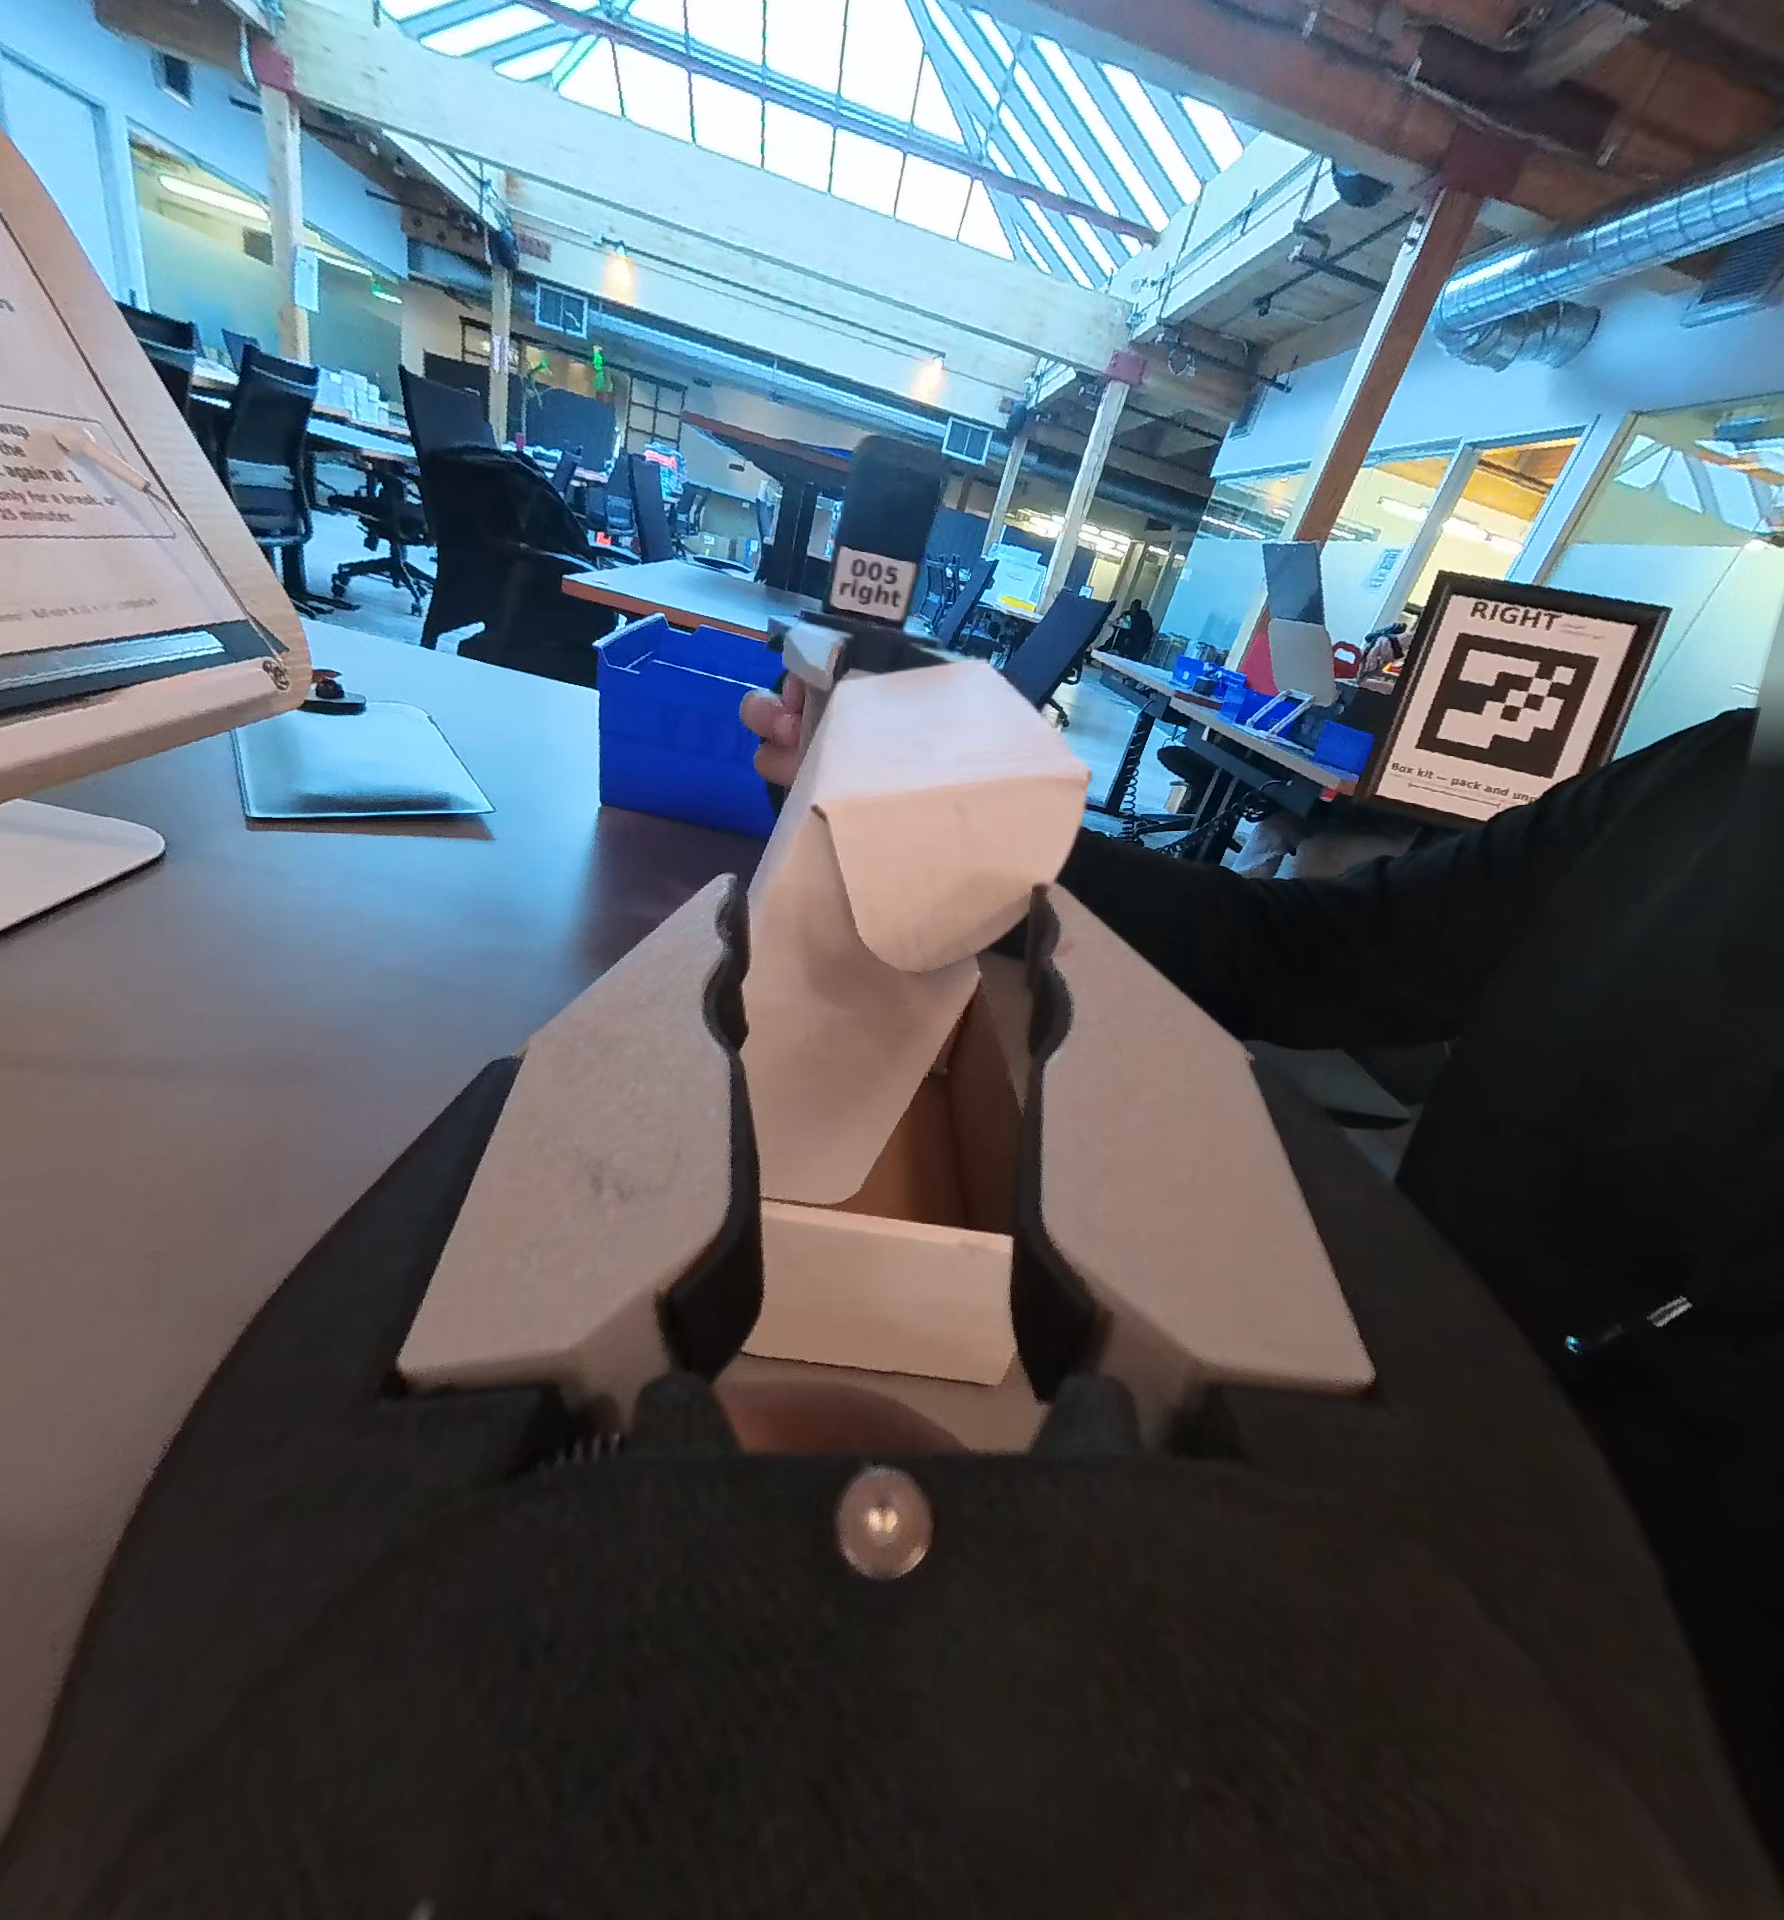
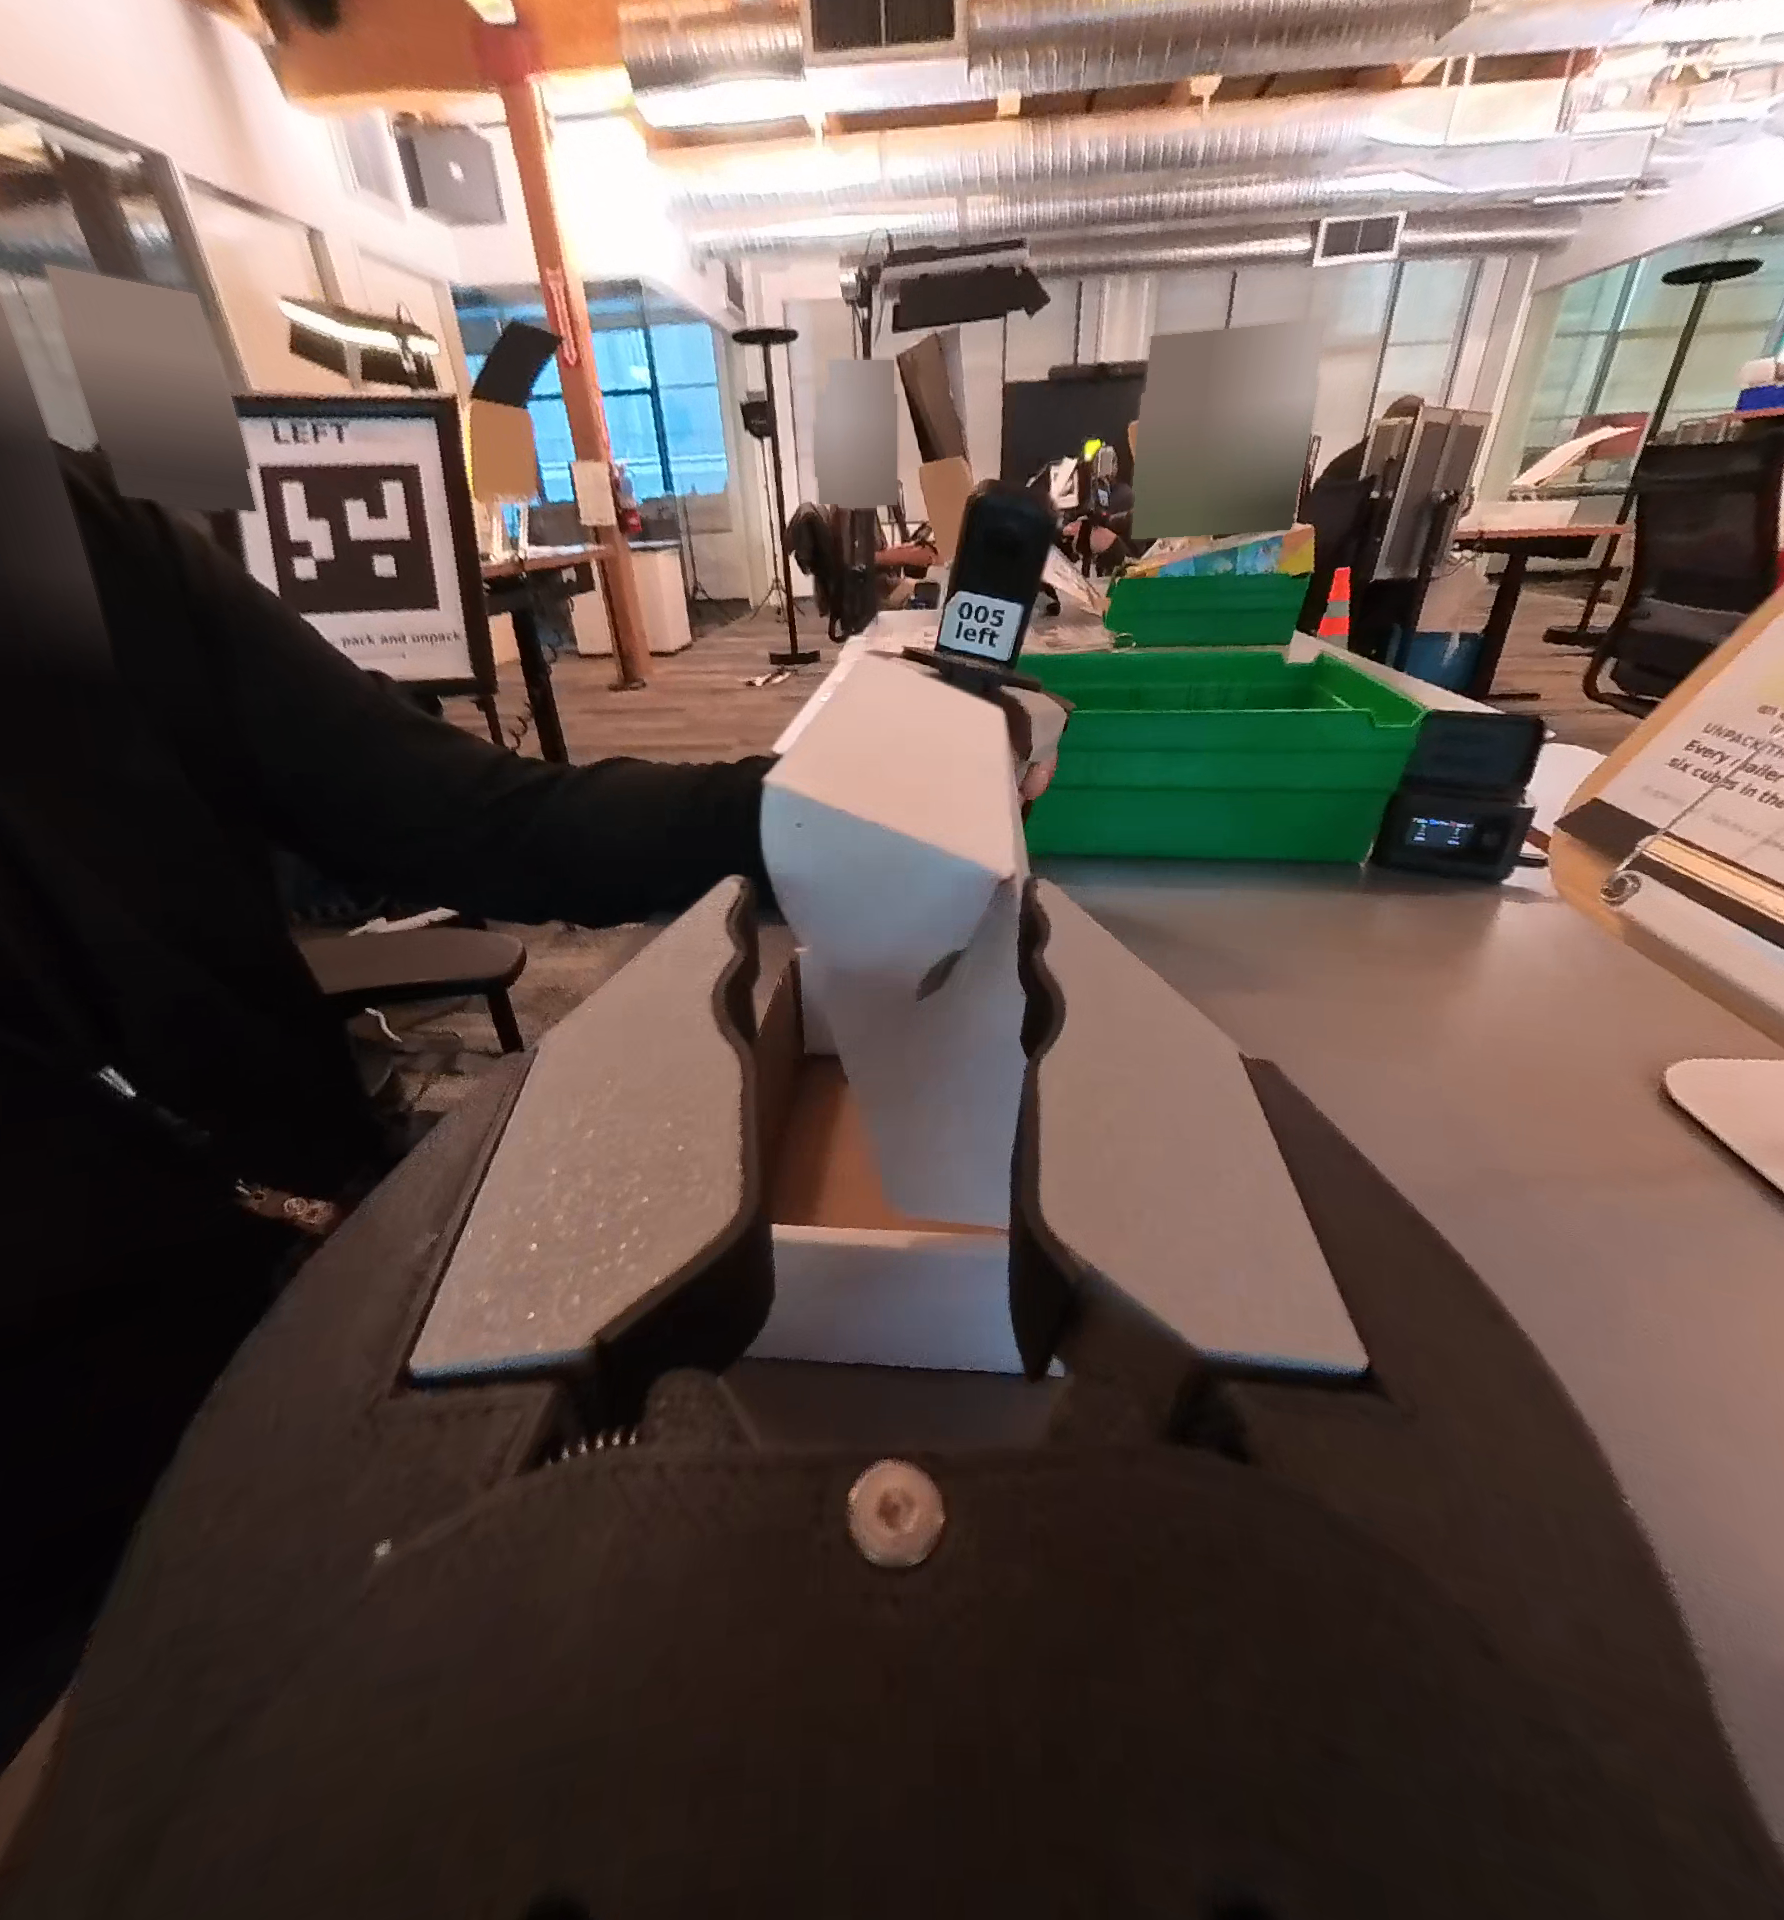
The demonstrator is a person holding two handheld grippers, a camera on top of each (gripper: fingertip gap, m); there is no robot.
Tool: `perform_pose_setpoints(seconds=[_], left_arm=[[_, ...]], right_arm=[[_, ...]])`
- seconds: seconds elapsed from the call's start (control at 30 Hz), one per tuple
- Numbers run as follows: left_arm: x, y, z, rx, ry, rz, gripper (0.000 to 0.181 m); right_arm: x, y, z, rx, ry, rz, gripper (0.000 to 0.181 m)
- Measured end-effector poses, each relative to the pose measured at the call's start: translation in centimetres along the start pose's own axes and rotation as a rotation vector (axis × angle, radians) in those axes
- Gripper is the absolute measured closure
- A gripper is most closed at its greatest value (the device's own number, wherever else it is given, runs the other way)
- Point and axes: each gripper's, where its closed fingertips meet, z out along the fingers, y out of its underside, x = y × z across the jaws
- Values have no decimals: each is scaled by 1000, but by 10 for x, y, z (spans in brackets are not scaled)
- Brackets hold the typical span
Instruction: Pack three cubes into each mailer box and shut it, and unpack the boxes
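Left wrist view: both grippers clamped on one white mailer box

Left wrist view, nearest first: my left gripper (image 1: 883,1039) has its fingers (image 1: 618,1122) closed on the end of the white mailer box (image 1: 867,1039), pads touching both side walls. Box is held above the dark counter (image 1: 244,1039), lid raised and slanted, brown inside showing; no cubes visible in the part I can see. Past it, my right gripper (image 1: 836,665) clamps the far end, a hand (image 1: 768,727) on its handle. Behind: blue bin (image 1: 680,717) on the counter, clipboard stand (image 1: 57,520) at left, framed marker sign (image 1: 1511,696) at right.

Right wrist view: my right gripper (image 2: 888,1039) fingers (image 2: 607,1174) grasp the same mailer box (image 2: 898,935) by its near end, lid up. Left gripper (image 2: 981,665) holds the opposite end. Farther off, green bins (image 2: 1210,779) stacked, a small black device (image 2: 1459,821) beside them, another framed marker sign (image 2: 348,540) at left.
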Motion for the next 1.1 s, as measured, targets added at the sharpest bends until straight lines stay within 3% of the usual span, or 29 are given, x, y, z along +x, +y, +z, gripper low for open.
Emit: perform_pose_setpoints(seconds=[0.47, 0.67, 1.1], left_arm=[[-2, -12, -2, 63, -11, -5, 137], [-27, -10, 1, 70, -132, -22, 181], [-22, 6, 13, -12, -115, -2, 181]], right_arm=[[17, -10, -9, 82, 26, 158, 137], [42, -1, -10, 80, 124, 288, 149], [31, 10, 5, 22, 56, 312, 151]])
